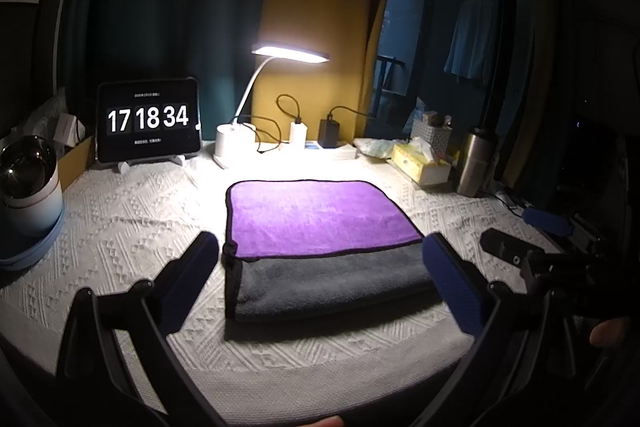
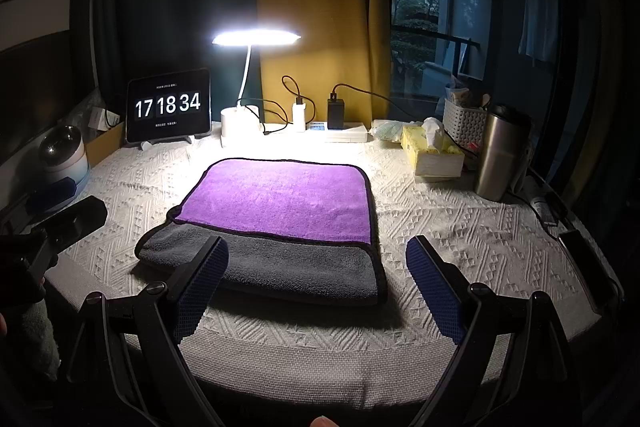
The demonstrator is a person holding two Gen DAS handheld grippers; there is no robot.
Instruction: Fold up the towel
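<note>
A purple-and-grey plush towel [image 1: 320, 239] lies folded flat in the middle of the white woven tablecloth [image 1: 132, 219], purple layer on top, a grey band showing along the near edge. The left gripper [image 1: 320, 279] hovers spread wide just in front of it, blue-padded fingers [image 1: 450, 281] flanking the grey edge and gripping nothing. The right gripper [image 2: 316, 281] is likewise released, one finger over the grey band, the other beside the towel's right edge. Behind, a lit white desk lamp [image 2: 256, 39] glows beside a black tablet clock [image 2: 168, 111] reading 17 18 34.
</note>
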